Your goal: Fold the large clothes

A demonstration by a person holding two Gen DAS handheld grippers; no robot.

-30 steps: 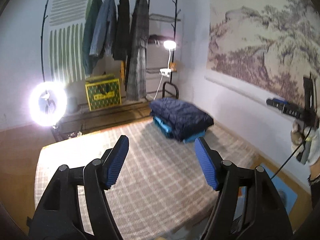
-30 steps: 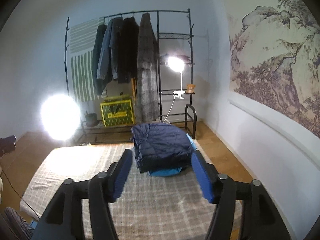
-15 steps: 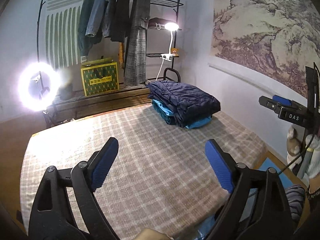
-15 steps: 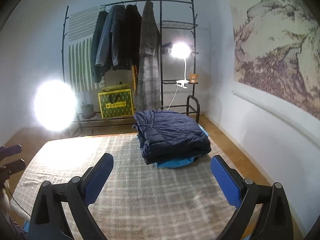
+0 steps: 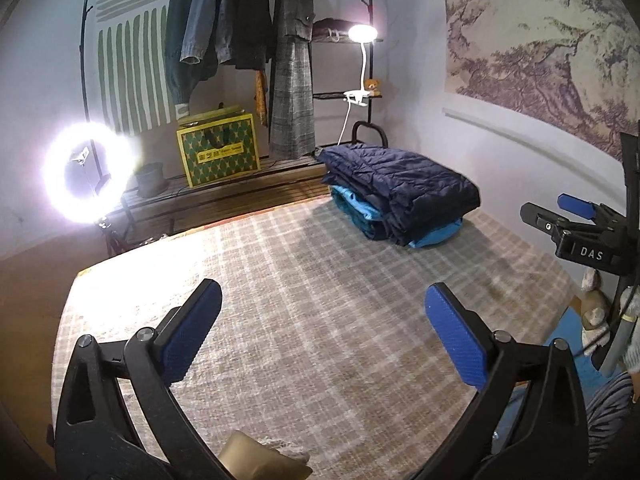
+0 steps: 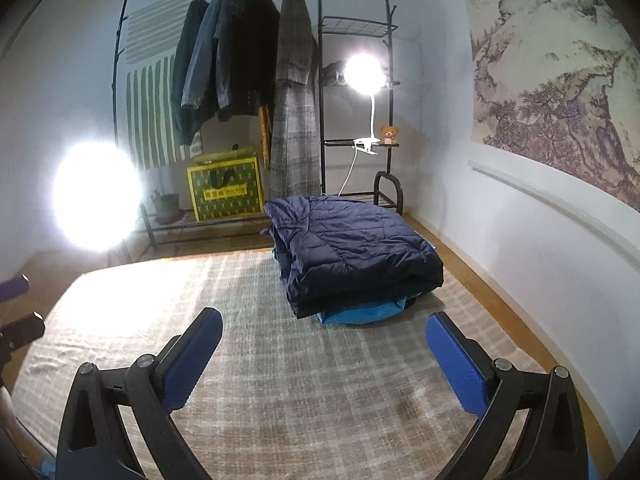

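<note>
A bed covered with a plaid blanket (image 6: 280,380). Near its far right corner lies a folded navy jacket (image 6: 352,252) stacked on blue clothing (image 6: 360,314).

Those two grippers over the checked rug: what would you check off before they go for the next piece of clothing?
1. Left gripper open, nothing between the pads; the jaws have just been opening: ok.
2. Right gripper likewise open and bare, just opened: ok.
3. Rug bare in front for spreading a garment: ok.
4. Folded navy jacket lying squarely on the blue garment at the far corner: ok.
5. Next garment within reach: cannot tell; the only unfolded clothes in view hang on the rack.
</note>
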